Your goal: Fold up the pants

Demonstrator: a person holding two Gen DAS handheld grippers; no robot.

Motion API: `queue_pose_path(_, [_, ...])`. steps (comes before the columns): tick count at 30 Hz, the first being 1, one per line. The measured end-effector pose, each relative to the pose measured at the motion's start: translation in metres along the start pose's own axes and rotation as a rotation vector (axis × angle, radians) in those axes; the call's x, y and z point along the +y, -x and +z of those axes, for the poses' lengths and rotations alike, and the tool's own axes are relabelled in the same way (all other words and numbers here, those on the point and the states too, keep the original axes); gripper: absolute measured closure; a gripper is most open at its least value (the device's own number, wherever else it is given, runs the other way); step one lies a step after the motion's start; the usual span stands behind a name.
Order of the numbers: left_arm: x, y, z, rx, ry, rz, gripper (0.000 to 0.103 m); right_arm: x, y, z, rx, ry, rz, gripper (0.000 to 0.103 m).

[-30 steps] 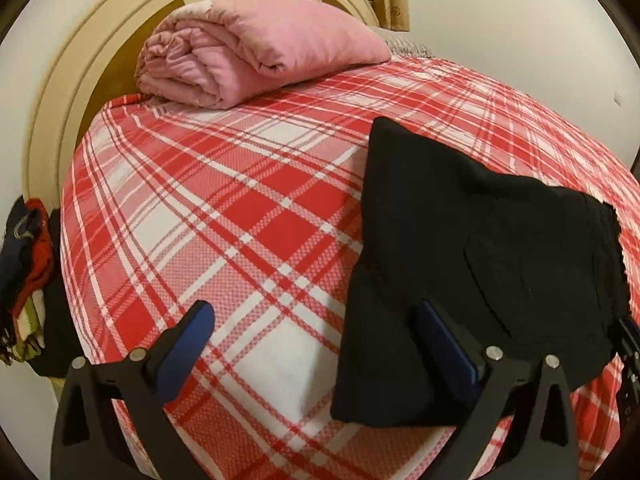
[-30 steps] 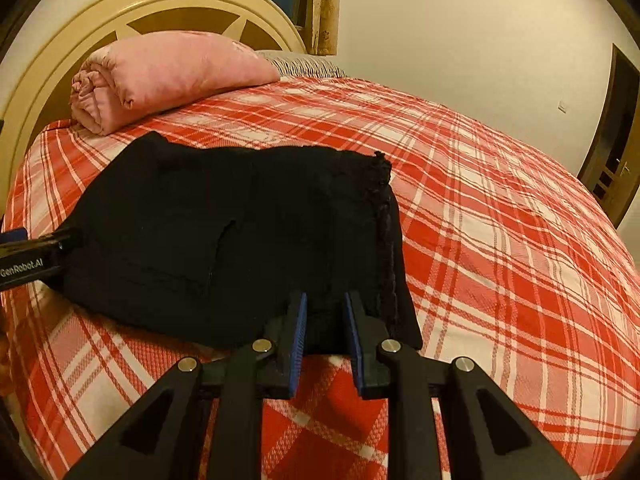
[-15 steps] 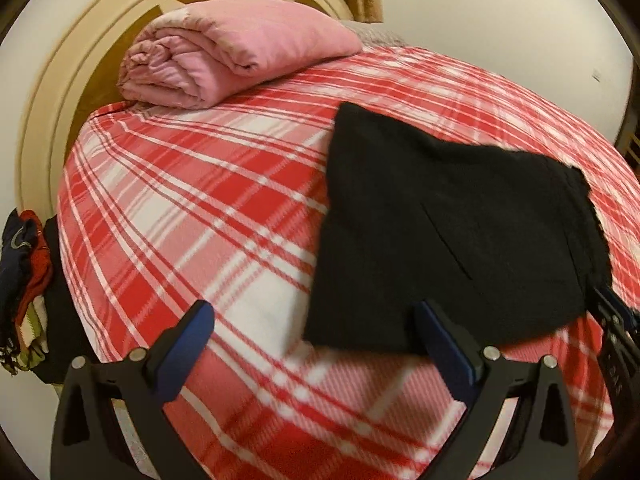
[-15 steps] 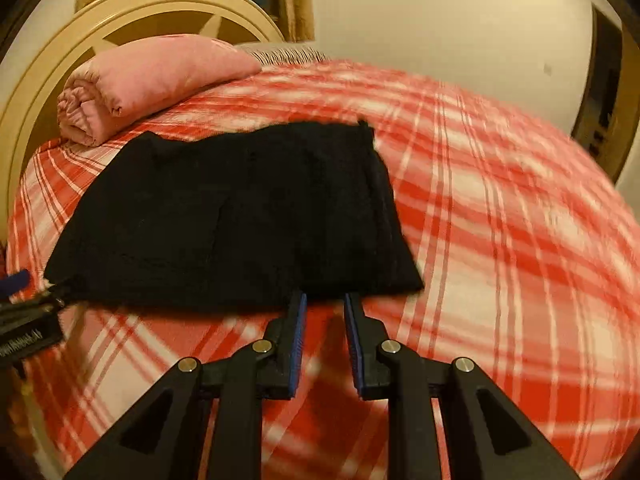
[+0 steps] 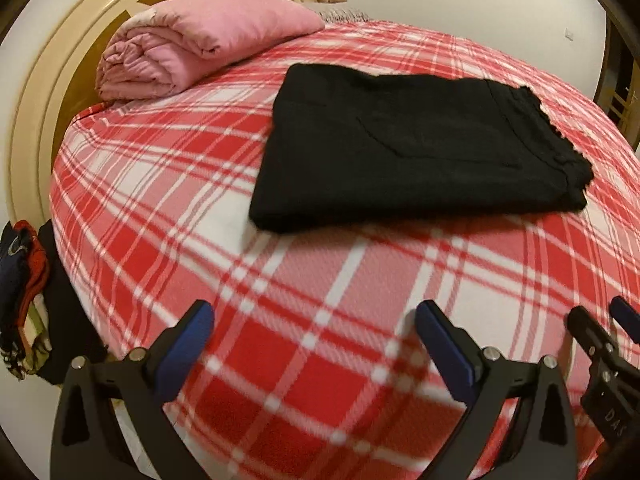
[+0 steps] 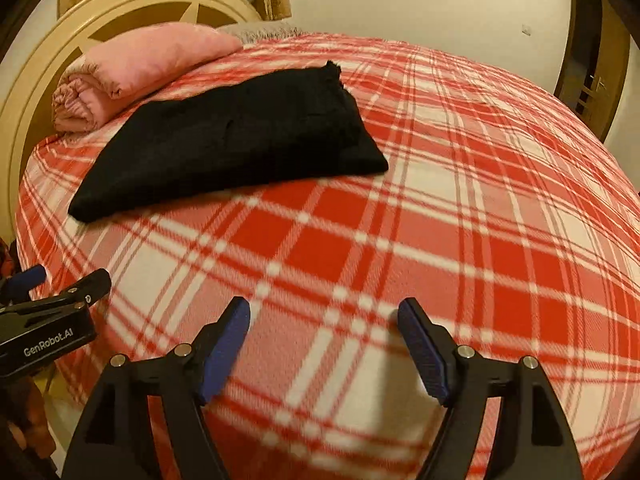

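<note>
Black pants (image 5: 416, 144) lie folded into a flat rectangle on the bed (image 5: 360, 300), on the red/white plaid blanket, toward the headboard end and closer to the bed's left edge than its right. Frayed hem edge faces the right side of the bed; folded edge faces the left edge. Nothing touches them.

Rolled pink quilt (image 5: 200, 40) sits at the head corner, just beside the pants' far corner, w/ its back up against the cream round headboard (image 5: 36, 120). In the right wrist view the quilt (image 6: 132, 72) & pants (image 6: 228, 140) look almost touching; can't tell if they do.

Left claw (image 5: 314, 336) is released: blue pads wide apart, only blanket between them, near the bed's foot-side edge, well apart from the pants. Right claw (image 6: 324, 332) is opening, pads spread, nothing between them but plaid; also clear of the pants, near the same edge. Each claw shows at the border of the other's view, side by side.

Off the bed's left edge hangs a bundle of dark/red/striped clothes (image 5: 20, 288). No containers visible, so nothing to report inside any. Brown door (image 6: 592, 60) at the far right wall.
</note>
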State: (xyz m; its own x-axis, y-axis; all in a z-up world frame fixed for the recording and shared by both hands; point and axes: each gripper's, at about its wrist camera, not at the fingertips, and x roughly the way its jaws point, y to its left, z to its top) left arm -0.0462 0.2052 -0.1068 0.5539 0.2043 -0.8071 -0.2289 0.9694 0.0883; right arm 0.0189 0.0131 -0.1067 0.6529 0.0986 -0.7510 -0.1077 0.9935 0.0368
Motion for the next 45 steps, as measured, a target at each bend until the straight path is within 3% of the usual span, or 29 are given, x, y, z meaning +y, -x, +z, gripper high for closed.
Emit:
queue_pose_path(3, [0.0, 0.011, -0.009, 0.008, -0.03, 0.011, 0.0, -0.001, 0.013, -0.004, 0.004, -0.01, -0.011, 0.026])
queue_pose_path(7, [0.006, 0.041, -0.017, -0.065, -0.04, 0.017, 0.0, -0.002, 0.045, -0.004, -0.065, -0.036, -0.011, 0.026])
queue_pose_path(14, [0.015, 0.114, -0.024, -0.282, -0.056, -0.014, 0.0, 0.005, 0.125, 0.0, -0.277, -0.044, -0.055, 0.025])
queue_pose_path(26, [0.022, 0.185, -0.022, -0.488, -0.015, -0.097, 0.0, 0.004, 0.223, -0.007, -0.586, -0.093, -0.079, 0.024])
queue_pose_path(32, [0.02, 0.195, -0.025, -0.522, -0.023, -0.077, 0.0, 0.008, 0.23, -0.007, -0.609, -0.084, -0.079, 0.022])
queue_pose_path(45, [0.021, 0.197, -0.027, -0.52, -0.016, -0.068, 0.0, 0.01, 0.223, -0.01, -0.584, -0.069, -0.074, 0.022])
